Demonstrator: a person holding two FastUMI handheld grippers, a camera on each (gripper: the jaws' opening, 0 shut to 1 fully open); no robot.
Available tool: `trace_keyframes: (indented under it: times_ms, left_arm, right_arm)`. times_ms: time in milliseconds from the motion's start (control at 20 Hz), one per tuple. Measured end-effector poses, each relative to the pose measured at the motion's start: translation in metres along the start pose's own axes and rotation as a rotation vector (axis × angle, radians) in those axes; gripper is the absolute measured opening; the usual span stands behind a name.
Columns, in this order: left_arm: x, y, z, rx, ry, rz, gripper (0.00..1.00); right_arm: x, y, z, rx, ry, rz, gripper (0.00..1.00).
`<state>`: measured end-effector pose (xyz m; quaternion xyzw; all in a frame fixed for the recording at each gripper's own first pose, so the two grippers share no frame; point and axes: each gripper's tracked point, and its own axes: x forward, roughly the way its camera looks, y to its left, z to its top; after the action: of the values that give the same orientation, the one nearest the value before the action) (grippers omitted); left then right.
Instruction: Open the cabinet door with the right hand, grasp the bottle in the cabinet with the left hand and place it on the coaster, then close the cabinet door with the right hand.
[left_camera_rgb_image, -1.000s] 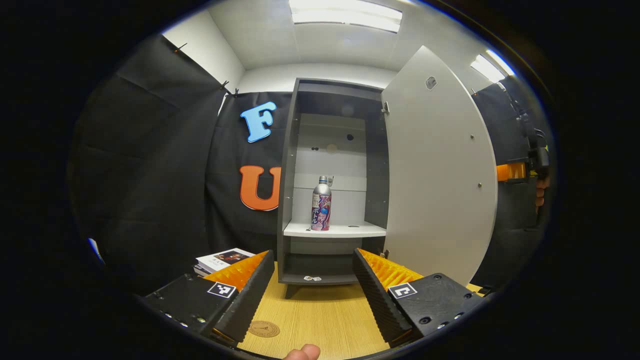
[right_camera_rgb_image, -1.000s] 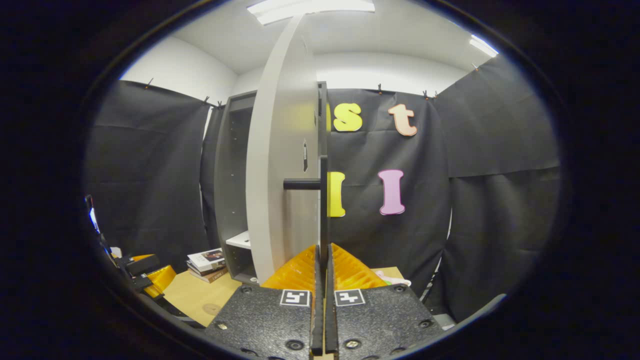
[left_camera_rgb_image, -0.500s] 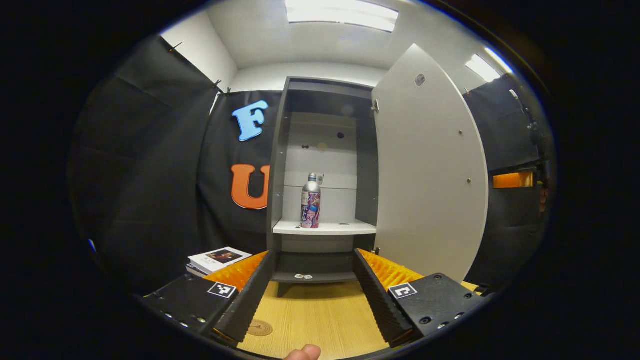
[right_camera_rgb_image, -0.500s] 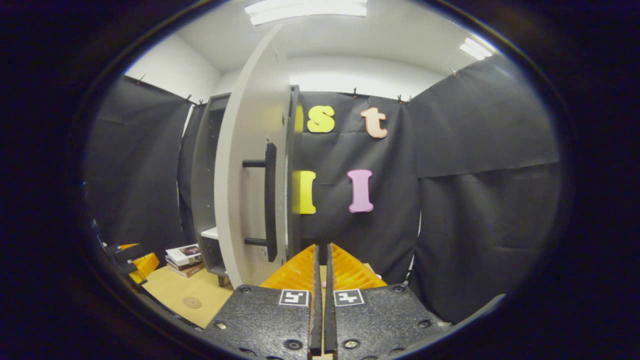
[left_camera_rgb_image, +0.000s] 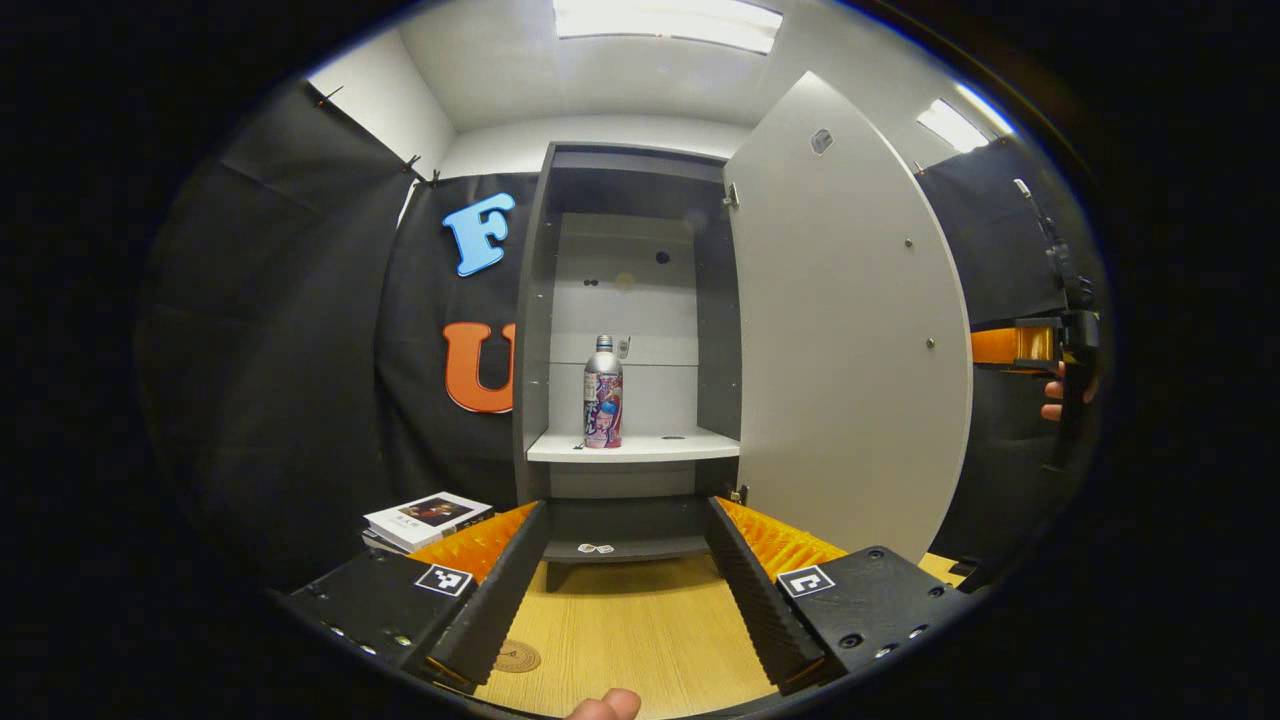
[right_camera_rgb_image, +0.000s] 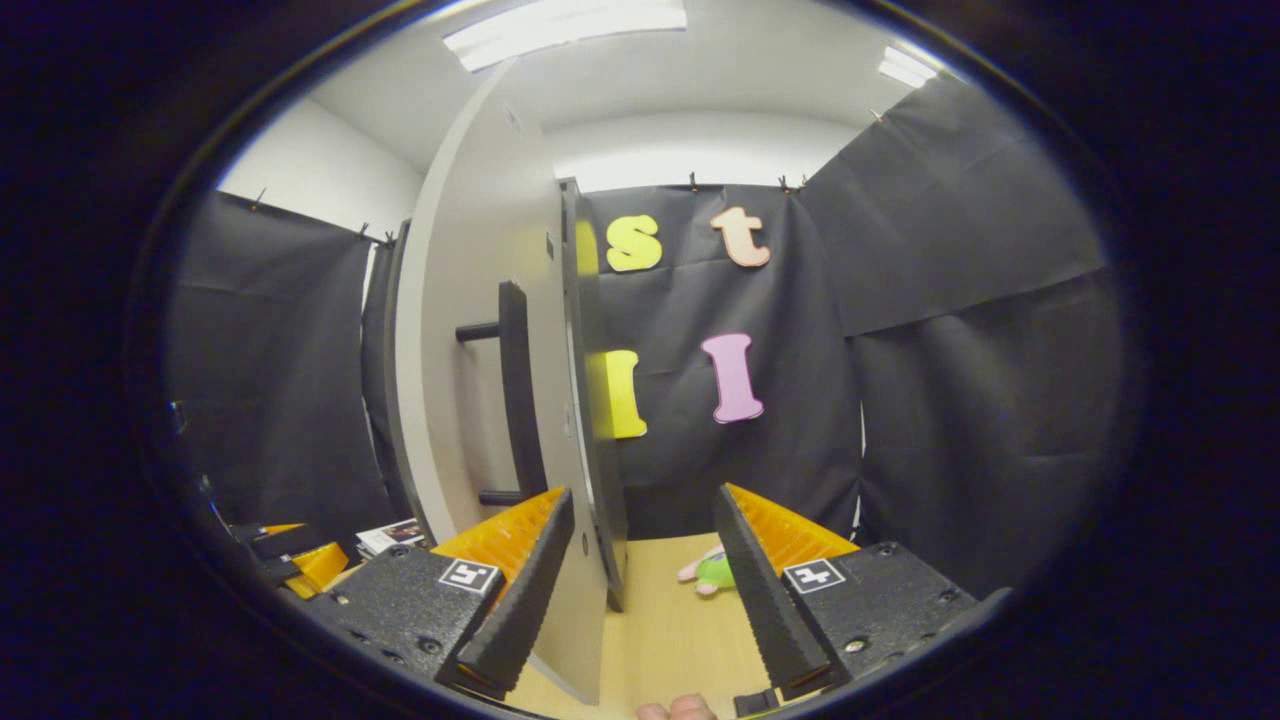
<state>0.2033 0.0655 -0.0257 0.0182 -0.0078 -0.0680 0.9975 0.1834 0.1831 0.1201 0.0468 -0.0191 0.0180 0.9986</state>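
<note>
Step in hand, by my reading: door-opening is done; the reach for the bottle falls to you next.

Left tongs (left_camera_rgb_image: 628, 590): spread wide, holding nothing, touching nothing. They hang over the counter (left_camera_rgb_image: 640, 640), aimed at the open cabinet (left_camera_rgb_image: 630, 300).
- Just below and left of them: coaster (left_camera_rgb_image: 517, 657), flat on the counter, partly behind the left finger.
- Farther left: stacked books (left_camera_rgb_image: 425, 518).
- Straight ahead and above the gap: bottle (left_camera_rgb_image: 603, 392), upright on the cabinet's pale shelf (left_camera_rgb_image: 640, 447), toward its left side, well apart from the tongs.
- To their right: cabinet door (left_camera_rgb_image: 850, 330), swung fully out. Past its edge, your right tongs (left_camera_rgb_image: 1010, 346) and the hand that carries them.

Right tongs (right_camera_rgb_image: 635, 590): spread, pinching nothing. The door's free edge stands close to the left finger; I cannot tell whether they touch.
- Left of them and higher: door handle (right_camera_rgb_image: 515, 390), a dark bar, free of the tongs.
- Ahead between the fingers: small plush toy (right_camera_rgb_image: 708, 572) on the counter.

Next move, as I judge it: carry your left tongs up and forward, level with the bottle's body, one finger each side, then close. Keep the right tongs away from the door so it does not swing back.
</note>
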Motion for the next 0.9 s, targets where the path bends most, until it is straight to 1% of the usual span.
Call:
trace_keyframes:
  times_ms: [150,350,500,650,750,800,850,900]
  left_arm:
    - [0.035,0.012,0.022,0.045,-0.024,0.017,0.95]
    - [0.095,0.034,0.042,0.101,-0.068,0.09,0.95]
    - [0.145,0.034,0.052,0.139,-0.101,0.089,0.95]
    - [0.187,0.033,0.06,0.072,-0.107,0.075,0.96]
    - [0.212,0.047,0.068,0.072,-0.128,0.118,0.96]
    - [0.224,0.051,0.067,0.073,-0.124,0.13,0.95]
    - [0.238,0.051,0.065,0.066,-0.114,0.128,0.95]
    - [0.251,0.052,0.062,0.062,-0.102,0.129,1.0]
  right_arm:
    - [0.0,0.005,0.001,0.009,-0.01,0.016,0.89]
    - [0.002,0.003,0.002,-0.007,-0.017,0.02,0.89]
    - [0.001,0.002,0.001,-0.017,-0.008,0.025,0.89]
    - [-0.001,-0.001,-0.001,-0.03,0.003,0.018,0.89]
    - [0.0,-0.001,-0.002,-0.033,0.007,0.016,0.89]
    - [0.0,-0.002,-0.002,-0.036,0.01,0.016,0.89]
    - [-0.001,-0.002,-0.003,-0.033,0.019,0.024,0.89]
    - [-0.003,0.0,-0.004,-0.02,0.03,0.03,0.89]
